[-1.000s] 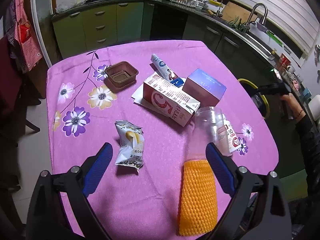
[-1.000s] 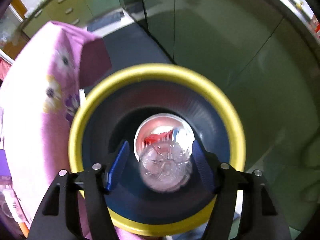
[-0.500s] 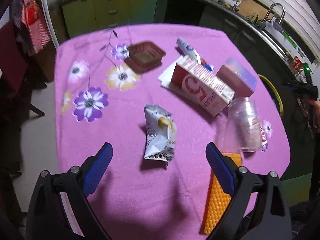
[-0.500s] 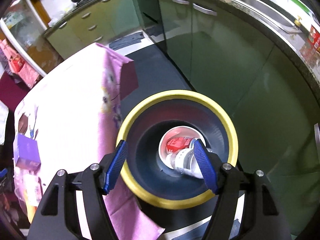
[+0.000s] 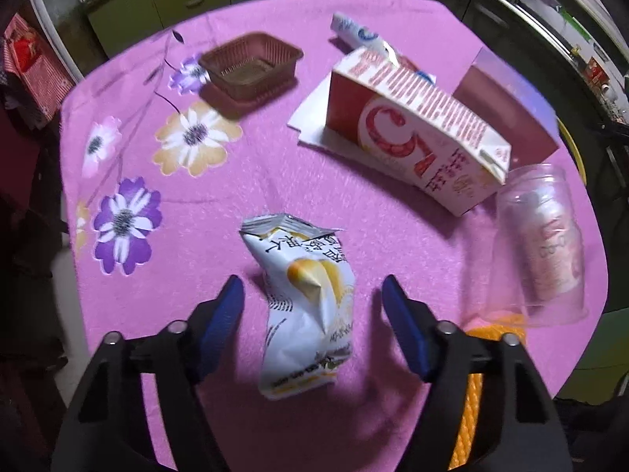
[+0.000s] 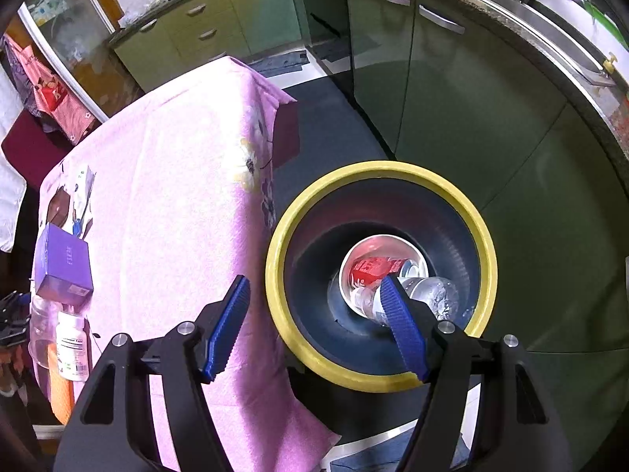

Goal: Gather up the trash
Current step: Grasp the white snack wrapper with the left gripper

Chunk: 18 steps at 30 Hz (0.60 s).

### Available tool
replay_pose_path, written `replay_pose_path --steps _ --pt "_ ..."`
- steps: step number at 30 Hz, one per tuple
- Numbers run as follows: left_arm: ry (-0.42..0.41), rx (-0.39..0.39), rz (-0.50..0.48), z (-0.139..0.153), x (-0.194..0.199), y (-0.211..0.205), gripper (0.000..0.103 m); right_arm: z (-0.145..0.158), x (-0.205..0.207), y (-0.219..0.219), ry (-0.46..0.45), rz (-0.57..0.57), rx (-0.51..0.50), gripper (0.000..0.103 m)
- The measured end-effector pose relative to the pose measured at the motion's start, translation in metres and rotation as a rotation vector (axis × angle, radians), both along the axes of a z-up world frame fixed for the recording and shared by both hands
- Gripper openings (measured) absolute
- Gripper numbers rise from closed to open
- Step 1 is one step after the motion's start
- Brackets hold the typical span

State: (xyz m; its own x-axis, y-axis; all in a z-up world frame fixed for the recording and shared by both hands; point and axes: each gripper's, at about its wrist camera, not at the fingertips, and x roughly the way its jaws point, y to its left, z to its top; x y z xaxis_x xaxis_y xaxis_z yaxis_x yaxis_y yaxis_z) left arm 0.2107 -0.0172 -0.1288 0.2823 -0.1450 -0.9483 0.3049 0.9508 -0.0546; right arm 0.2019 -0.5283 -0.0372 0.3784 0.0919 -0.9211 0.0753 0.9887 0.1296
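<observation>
Left hand-held gripper pointing steeply down, straddling wrapper; jaws just been closing, wrapper between them, blue pads still clear of it on both sides, so apart. Wrapper flat on pink flowered cloth of counter, torn end away from camera. Orange mesh sleeve by right finger, near counter edge. Clear cup on its side just beyond, white bottle inside. Milk carton lying farther back on white paper, purple box beside it. Brown tray far left, tube far back.

Right hand-held gripper apart, nothing between jaws, above gap between counter edge and bin. Bin on floor just beside counter, yellow rim, dark inside; red carton and crushed clear bottle at bottom. Green cabinets behind.
</observation>
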Motion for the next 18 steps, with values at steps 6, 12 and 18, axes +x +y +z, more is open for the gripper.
replay_pose_path --steps 6,12,18 --pt "-0.004 0.012 0.000 0.002 0.002 0.000 0.043 -0.004 0.003 0.004 0.013 0.014 0.003 0.068" --pt "-0.016 0.014 -0.029 0.013 -0.007 -0.002 0.041 -0.005 0.005 0.009 0.011 0.026 0.011 0.068" --pt "-0.096 -0.007 -0.094 0.066 -0.018 -0.016 0.041 0.000 0.001 0.008 -0.006 0.026 0.017 0.068"
